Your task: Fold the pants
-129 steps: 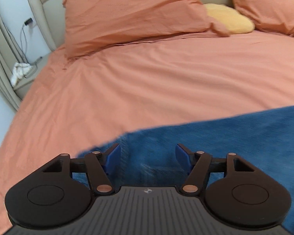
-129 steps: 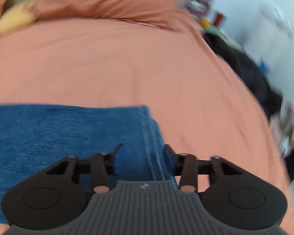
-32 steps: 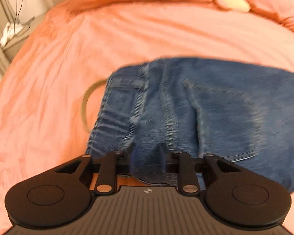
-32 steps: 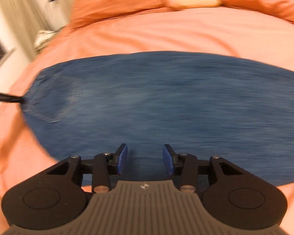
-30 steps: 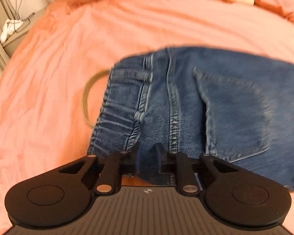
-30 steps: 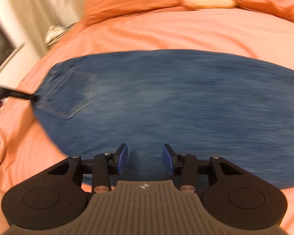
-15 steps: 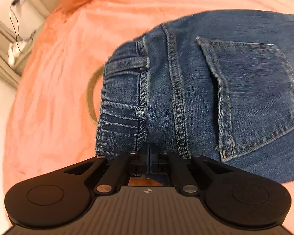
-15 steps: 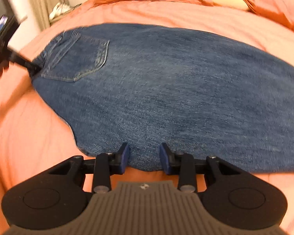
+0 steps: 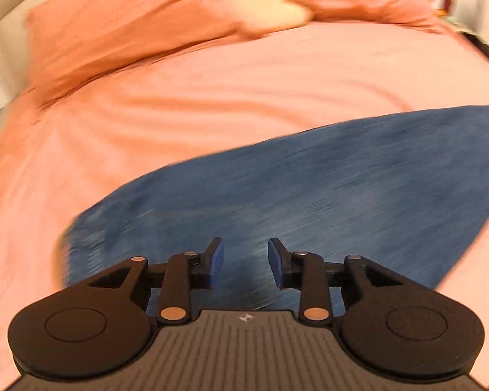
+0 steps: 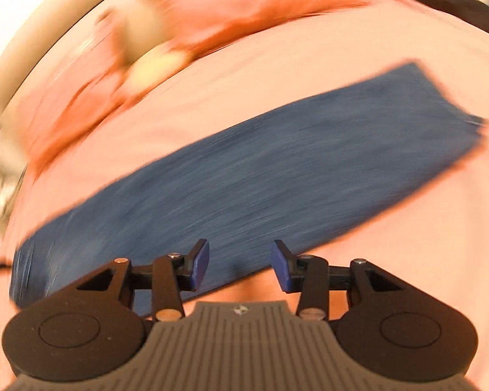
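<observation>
A soft salmon-pink duvet [image 9: 212, 104] covers the bed, pillows [image 9: 124, 36] blurred at its head. Blue denim pants [image 10: 244, 176] lie flat across it as one long narrow band. The left gripper [image 9: 246, 262] hovers over the denim, blue pads spread, grasping nothing; the right gripper [image 10: 240, 264], likewise released, sits at the band's near edge.

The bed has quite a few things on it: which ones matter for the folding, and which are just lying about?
Part of the job:
- jeans, lying in a long strip
- left gripper, open
- right gripper, open

Just there:
- orange bedspread
- orange pillows
- pale cushion
</observation>
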The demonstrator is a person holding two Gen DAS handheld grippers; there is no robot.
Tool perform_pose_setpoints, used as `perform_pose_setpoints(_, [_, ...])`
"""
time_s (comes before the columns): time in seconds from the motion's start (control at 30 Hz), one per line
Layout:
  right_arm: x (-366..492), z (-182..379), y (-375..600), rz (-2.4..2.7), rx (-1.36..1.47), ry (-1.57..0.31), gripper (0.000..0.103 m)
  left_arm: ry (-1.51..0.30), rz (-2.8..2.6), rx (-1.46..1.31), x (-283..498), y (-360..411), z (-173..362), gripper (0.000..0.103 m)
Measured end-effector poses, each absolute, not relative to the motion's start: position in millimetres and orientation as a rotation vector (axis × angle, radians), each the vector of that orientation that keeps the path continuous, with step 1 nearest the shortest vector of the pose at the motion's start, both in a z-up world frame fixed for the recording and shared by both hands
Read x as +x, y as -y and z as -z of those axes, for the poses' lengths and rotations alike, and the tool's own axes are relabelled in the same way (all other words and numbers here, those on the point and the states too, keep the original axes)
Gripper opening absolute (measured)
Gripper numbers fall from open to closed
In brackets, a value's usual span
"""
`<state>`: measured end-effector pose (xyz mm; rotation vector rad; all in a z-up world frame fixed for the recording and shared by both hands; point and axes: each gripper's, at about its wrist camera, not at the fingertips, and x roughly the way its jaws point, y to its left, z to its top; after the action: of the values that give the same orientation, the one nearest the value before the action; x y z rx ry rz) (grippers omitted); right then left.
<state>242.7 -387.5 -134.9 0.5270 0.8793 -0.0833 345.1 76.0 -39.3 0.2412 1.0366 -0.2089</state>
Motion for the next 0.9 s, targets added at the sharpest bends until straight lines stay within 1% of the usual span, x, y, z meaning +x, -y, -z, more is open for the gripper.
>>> perform_pose_setpoints(0.1, [226,136,457,0.192,0.644,-0.842,0.04,-1.026,0.287,0.283,358,-21,37,0.038])
perform_pose_setpoints(0.17, [217,142,499,0.252,0.728,-0.828,0.044,-1.024,0.332,0.302,368,14,39,0.038])
perform_pose_setpoints(0.23, [208,149,540,0.314,0.802,-0.829,0.045,-1.024,0.374,0.311,379,42,46,0.038])
perform_pose_setpoints(0.33, [200,162,588,0.367,0.901,-0.762,0.042,-1.021,0.433,0.329,392,92,55,0.038])
perform_pose_setpoints(0.4, [196,175,612,0.366,0.98,-0.718,0.041,-1.02,0.474,0.338,401,119,69,0.038])
perform_pose_setpoints(0.47, [200,187,630,0.365,1.028,-0.699,0.037,-1.021,0.509,0.349,409,147,80,0.038])
perform_pose_setpoints(0.63, [221,220,649,0.367,1.109,-0.691,0.036,-1.032,0.58,0.366,431,200,109,0.038])
perform_pose_setpoints(0.7, [228,231,655,0.355,1.134,-0.682,0.032,-1.029,0.59,0.374,436,219,117,0.038])
perform_pose_setpoints(0.73, [231,238,656,0.343,1.143,-0.673,0.026,-1.031,0.591,0.376,437,226,121,0.038])
perform_pose_setpoints(0.9, [239,257,662,0.293,1.158,-0.644,0.016,-1.02,0.563,0.401,464,248,141,0.038])
